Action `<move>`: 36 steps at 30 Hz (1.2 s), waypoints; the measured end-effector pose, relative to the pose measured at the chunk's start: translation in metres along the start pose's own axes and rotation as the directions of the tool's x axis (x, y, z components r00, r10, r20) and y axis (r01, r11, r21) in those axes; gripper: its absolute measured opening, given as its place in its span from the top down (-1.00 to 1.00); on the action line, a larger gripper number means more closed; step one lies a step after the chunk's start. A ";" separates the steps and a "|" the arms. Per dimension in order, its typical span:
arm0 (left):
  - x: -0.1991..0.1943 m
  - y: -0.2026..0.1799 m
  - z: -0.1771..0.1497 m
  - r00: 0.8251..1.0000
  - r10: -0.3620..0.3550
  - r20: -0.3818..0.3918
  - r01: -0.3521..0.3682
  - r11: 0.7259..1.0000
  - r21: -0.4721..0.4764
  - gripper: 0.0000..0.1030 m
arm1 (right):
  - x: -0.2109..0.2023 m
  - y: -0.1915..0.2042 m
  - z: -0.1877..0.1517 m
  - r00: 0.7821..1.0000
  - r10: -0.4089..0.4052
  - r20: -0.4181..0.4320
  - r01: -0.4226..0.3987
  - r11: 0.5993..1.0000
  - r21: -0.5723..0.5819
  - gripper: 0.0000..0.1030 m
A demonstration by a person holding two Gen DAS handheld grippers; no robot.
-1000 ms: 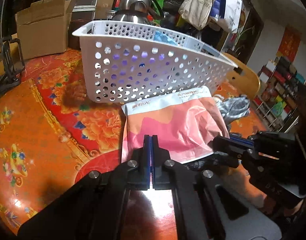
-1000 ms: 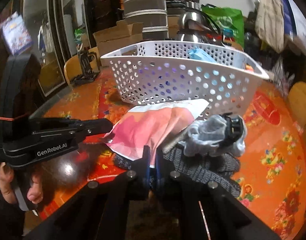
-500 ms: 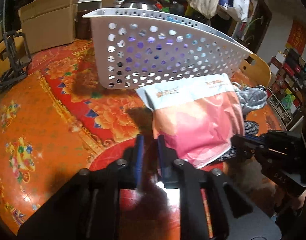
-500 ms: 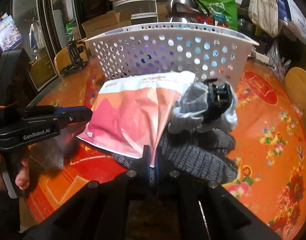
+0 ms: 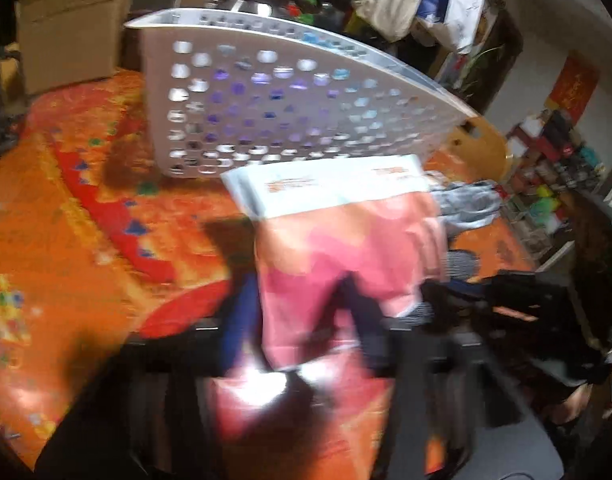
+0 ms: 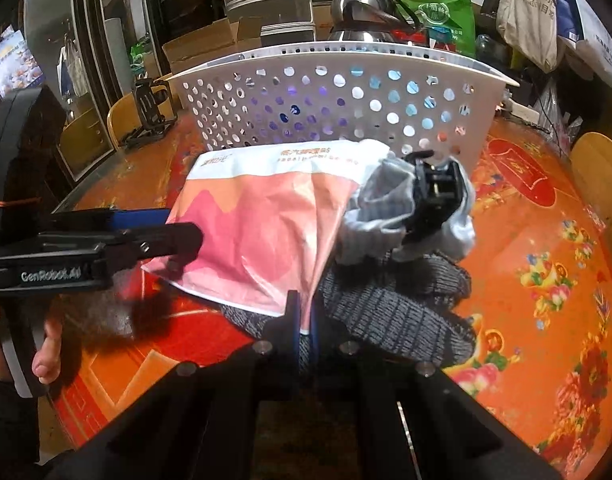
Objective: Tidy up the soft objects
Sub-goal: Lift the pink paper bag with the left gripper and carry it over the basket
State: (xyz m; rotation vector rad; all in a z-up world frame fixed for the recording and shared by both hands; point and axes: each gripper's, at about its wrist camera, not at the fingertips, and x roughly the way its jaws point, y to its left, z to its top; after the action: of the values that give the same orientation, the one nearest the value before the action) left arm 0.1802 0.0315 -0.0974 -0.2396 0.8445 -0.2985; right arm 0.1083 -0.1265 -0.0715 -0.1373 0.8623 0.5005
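A pink and white soft packet (image 6: 265,232) lies in front of the white perforated basket (image 6: 338,104), over a dark grey knit cloth (image 6: 390,312) and beside a light grey cloth with a black clip (image 6: 410,208). My right gripper (image 6: 301,320) is shut on the packet's near edge. My left gripper (image 5: 297,320) is open, its fingers either side of the packet's (image 5: 346,248) left corner; that view is blurred. The left gripper also shows in the right wrist view (image 6: 177,232). The basket (image 5: 289,104) holds blue and purple things.
An orange and red flowered tablecloth (image 6: 538,280) covers the round table. A cardboard box (image 5: 65,28), a steel kettle (image 6: 362,8), a black stand (image 6: 145,112) and hanging bags (image 6: 530,8) stand behind the basket. A wooden chair back (image 6: 602,184) is at the right.
My left gripper has opened and moved right, onto the packet's left corner. The right gripper stays shut on the packet's edge and has drawn it a little off the table.
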 end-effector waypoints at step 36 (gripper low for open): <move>-0.137 -0.081 0.106 0.953 0.063 0.297 -0.115 0.980 0.161 0.88 | -0.111 0.010 0.111 0.962 -0.066 0.266 0.085 0.994 -0.062 0.95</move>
State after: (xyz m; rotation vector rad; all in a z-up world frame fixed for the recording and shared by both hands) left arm 0.1622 0.0133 0.0925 -0.0755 0.5313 -0.2438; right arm 0.1202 -0.1237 0.0851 -0.1662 0.5763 0.4666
